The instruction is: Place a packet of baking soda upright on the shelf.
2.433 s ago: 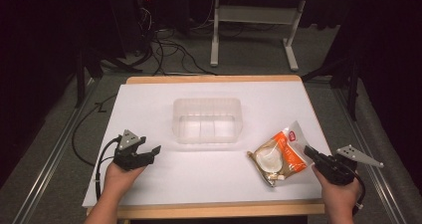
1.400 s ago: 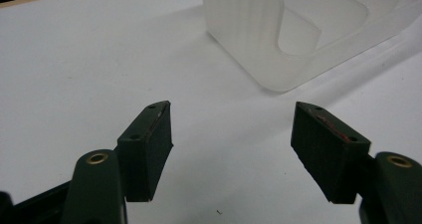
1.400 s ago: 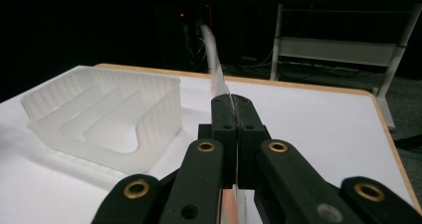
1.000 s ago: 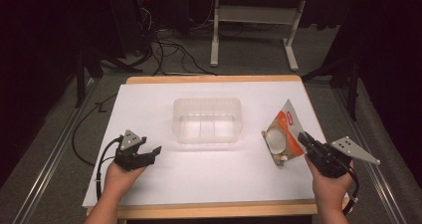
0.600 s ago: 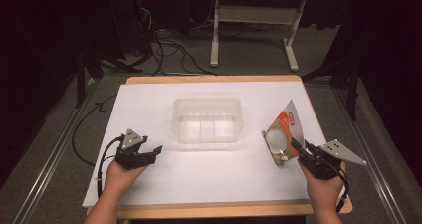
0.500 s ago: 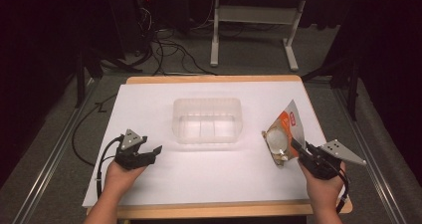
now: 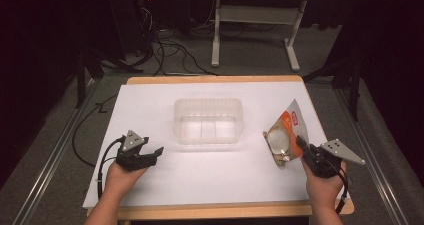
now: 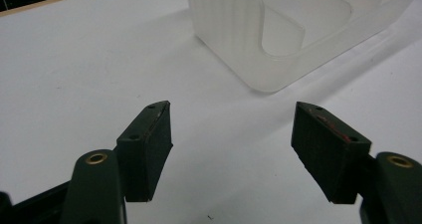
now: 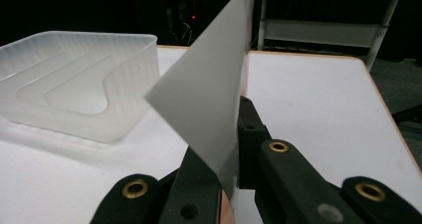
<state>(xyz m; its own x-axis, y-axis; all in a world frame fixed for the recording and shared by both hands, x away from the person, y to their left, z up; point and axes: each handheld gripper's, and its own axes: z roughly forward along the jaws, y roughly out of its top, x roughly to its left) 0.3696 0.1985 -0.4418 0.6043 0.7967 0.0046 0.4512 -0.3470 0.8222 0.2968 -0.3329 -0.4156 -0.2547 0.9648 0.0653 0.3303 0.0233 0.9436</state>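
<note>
Jaws of right gripper [image 7: 301, 146] pinch the packet [image 7: 283, 135] beside the tub [image 7: 208, 120]; left gripper [image 7: 150, 155] gapes empty.

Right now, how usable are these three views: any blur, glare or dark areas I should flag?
High view: soft, the white table cover bright, surroundings nearly black. Left gripper view: open left tongs sharp, the clear plastic tub slightly soft, faint shadows. Right gripper view: the pale back of the snack packet gripped in the right tongs is blurred and blocks the centre.
</note>
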